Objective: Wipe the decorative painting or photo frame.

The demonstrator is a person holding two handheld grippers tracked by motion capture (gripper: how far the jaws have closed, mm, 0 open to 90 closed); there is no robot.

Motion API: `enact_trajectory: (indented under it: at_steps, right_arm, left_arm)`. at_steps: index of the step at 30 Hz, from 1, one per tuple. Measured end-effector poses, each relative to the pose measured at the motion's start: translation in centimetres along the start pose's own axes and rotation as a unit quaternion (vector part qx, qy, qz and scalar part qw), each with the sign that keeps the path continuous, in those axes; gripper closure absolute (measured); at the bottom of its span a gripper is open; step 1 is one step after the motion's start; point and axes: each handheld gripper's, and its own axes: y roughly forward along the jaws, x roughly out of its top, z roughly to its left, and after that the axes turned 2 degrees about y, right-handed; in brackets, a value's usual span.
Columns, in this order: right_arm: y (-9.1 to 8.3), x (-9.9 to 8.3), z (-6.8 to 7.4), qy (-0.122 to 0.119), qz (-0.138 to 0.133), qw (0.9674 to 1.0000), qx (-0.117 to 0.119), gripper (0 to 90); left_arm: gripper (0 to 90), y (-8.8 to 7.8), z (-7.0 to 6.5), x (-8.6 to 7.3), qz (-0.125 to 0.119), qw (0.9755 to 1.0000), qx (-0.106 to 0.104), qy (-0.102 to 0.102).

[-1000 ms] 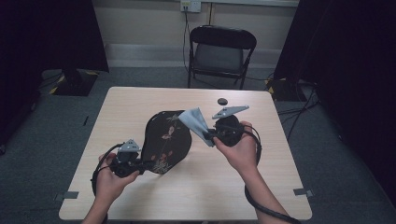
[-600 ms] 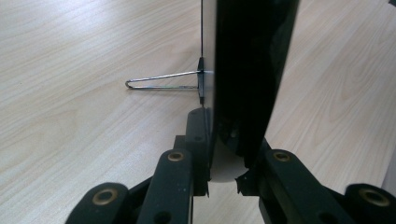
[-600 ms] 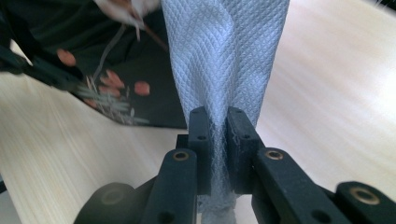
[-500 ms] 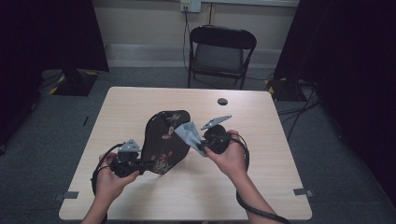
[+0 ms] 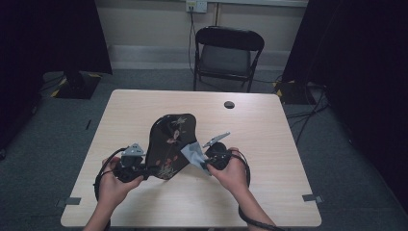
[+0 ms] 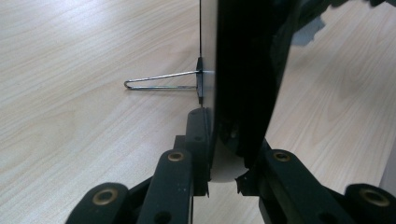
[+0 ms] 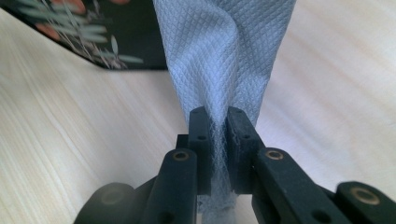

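Fingers of the left gripper (image 5: 144, 169) clamp the black floral tray (image 5: 171, 144) upright at centre frame; right gripper (image 5: 204, 162) pinches a grey cloth (image 5: 193, 154) beside it. Wipe with light, even strokes, keeping the tray braced on the counter (image 5: 269, 144).

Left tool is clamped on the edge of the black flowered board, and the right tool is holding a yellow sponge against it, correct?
Not quite. The right tool holds a pale blue-grey quilted cloth, not a yellow sponge; the right gripper view shows it pinched between the jaws. The rest stands: the left tool is clamped on the edge of the black flowered board.
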Motion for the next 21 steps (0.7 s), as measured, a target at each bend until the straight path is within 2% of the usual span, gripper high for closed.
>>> enact_trajectory:
  at_steps: [6, 11, 16, 21]
  right_arm:
    - [1.7, -1.5, -0.3, 0.013, 0.029, 0.9995, 0.006, 82.4]
    - [1.8, -2.5, -0.3, 0.011, 0.038, 0.9992, 0.006, 82.4]
    - [0.3, -3.0, -0.8, 0.015, 0.030, 0.9994, 0.002, 82.3]
    - [-2.6, -2.2, -0.9, 0.008, 0.007, 0.9999, -0.008, 82.3]
  left_arm:
    - [78.8, 0.0, 0.0, 0.0, 0.000, 1.0000, 0.002, 0.001]
    - [78.7, 0.0, 0.0, 0.0, -0.002, 1.0000, 0.002, -0.002]
    - [78.7, 0.0, 0.0, 0.0, 0.001, 1.0000, 0.003, 0.000]
    - [78.7, 0.0, 0.0, 0.0, 0.000, 1.0000, 0.004, -0.001]
